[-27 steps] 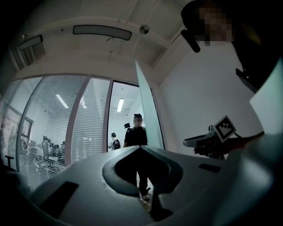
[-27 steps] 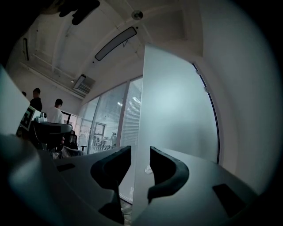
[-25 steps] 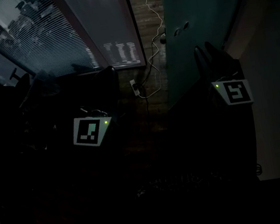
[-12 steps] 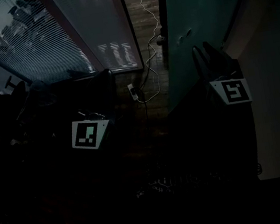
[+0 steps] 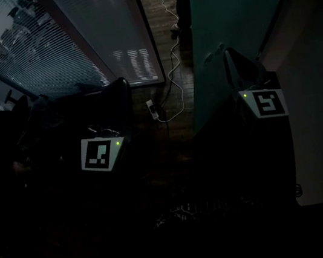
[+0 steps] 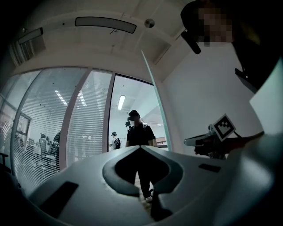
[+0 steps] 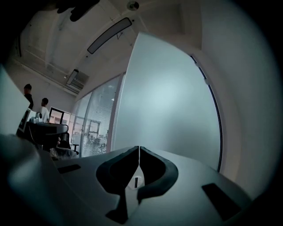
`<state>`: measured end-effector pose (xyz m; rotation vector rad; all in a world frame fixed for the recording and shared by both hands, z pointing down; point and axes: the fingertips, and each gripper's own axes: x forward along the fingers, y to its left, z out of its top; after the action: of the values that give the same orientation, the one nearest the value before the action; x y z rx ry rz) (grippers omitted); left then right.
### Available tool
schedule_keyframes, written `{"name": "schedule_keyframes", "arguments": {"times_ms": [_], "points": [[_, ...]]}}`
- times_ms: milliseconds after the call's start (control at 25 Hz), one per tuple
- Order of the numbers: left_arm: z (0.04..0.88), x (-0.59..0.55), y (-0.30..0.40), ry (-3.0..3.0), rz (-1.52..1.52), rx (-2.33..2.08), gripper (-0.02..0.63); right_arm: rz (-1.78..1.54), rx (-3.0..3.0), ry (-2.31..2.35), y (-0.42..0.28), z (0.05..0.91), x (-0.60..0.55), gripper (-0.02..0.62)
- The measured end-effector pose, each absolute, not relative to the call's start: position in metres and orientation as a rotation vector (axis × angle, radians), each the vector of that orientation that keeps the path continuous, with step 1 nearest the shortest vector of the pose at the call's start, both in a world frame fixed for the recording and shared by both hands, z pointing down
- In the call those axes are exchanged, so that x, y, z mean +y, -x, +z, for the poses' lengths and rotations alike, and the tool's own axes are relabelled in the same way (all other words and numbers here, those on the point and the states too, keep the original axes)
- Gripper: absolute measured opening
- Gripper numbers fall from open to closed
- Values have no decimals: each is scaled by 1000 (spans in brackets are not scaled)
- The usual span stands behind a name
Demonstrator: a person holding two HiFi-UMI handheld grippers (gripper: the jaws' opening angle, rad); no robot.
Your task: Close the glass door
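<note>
Glass door is standing open in the head view, a tall frosted teal panel swung in at the upper right, with a small fitting near its free edge. The right gripper is reaching toward that edge, close to the fitting. The left gripper is hanging low at the left, in front of the glass wall with blinds. A cable is trailing across the floor through the gap.

In the left gripper view, the left jaws are meeting at the tips with nothing between them. They are facing the doorway, where a person is standing.

In the right gripper view, the door is filling the frame. The right jaws have just been closing and are resting almost together, empty, with only a thin slit between them.

The panel is likely heavy and rigid, swinging on its hinges, with a smooth face that pads would slip on and edges that could chip. A flat push near the free edge, or a hold on the fitting, looks safest, so long as the cable is lying clear of the swing.

Compared with a second ago, both grippers are sitting nearer the doorway. The fitting is showing lower in the head view, and the right jaws, then spread as two prongs, are now reading as one.
</note>
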<state>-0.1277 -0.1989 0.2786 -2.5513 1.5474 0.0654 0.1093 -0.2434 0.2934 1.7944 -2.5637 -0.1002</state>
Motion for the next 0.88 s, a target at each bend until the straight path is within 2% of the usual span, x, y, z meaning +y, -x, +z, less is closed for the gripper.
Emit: {"name": "schedule_keyframes", "arguments": {"times_ms": [880], "points": [[283,-214,134,2498,51,1632,2,-26,-2648,-1550,-80,313,-267,3]]}}
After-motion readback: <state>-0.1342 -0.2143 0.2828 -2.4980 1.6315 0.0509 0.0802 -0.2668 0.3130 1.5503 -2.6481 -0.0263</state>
